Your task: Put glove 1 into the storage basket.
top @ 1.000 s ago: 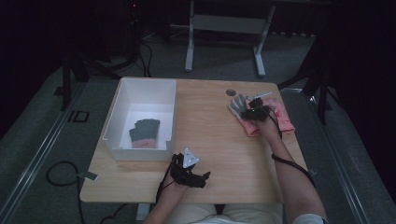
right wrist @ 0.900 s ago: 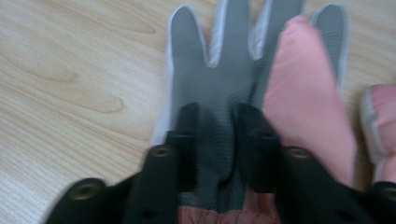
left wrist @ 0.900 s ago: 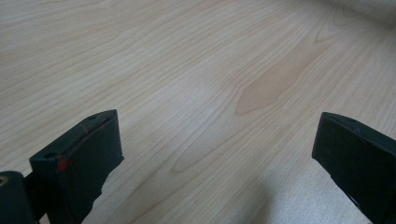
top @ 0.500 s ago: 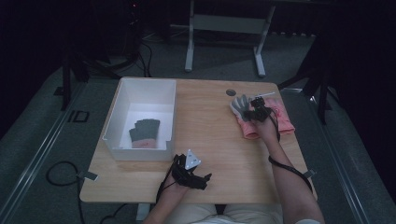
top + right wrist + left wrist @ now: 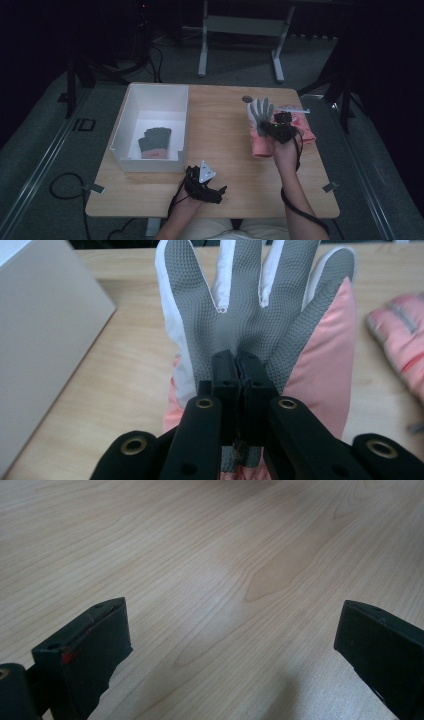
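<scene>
I am lifting the pink-and-grey glove (image 5: 260,315) with my right claw (image 5: 239,371) pinched tight on its palm, above the surface (image 5: 225,165). Next I am carrying it leftward to the white bin (image 5: 131,115). My left claw (image 5: 240,645) is resting wide, holding nothing.

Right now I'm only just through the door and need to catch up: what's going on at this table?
A person is sorting gloves with two handheld grippers. The right gripper is shut on a pink and grey glove, holding it above the table. Another pink glove lies beside it. The white bin has a grey glove in it. The left gripper rests open near the table's front edge.
</scene>
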{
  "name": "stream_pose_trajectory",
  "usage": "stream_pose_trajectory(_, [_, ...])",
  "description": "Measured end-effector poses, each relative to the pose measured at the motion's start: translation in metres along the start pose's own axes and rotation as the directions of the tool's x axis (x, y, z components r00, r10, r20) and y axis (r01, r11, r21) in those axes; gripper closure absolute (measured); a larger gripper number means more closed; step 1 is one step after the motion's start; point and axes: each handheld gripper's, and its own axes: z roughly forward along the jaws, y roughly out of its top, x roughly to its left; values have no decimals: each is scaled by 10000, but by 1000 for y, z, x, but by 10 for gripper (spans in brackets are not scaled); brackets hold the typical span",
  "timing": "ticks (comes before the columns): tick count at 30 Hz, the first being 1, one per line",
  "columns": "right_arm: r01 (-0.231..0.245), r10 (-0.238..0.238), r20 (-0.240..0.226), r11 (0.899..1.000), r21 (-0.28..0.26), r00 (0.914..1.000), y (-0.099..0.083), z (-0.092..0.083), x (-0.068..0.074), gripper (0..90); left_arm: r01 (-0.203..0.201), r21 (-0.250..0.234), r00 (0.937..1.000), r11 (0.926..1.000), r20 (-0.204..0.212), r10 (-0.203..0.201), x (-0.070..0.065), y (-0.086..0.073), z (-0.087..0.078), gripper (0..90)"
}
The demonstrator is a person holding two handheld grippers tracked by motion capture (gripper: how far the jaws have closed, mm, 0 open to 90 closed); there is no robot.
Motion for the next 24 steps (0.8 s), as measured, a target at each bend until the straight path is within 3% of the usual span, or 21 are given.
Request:
stream_pose_trajectory(8, [-268,267,40,9994,217,9996,-30,-1,20,877,-233,111,9997,9997,69,232,-1,0,1,13])
stream_pose_trajectory(15, [-279,281,-5,9957,885,9996,-46,25,31,876,-276,112,9995,9996,141,275,-2,-1,1,13])
stream_pose_trajectory(16, [-467,476,-46,9922,1157,9989,-51,36,34,876,-298,75,9994,9995,151,296,-2,0,1,13])
stream_pose_trajectory(24, [-419,419,40,9797,1959,9991,-68,69,45,872,-357,130,9992,9993,185,354,-2,-1,2,13])
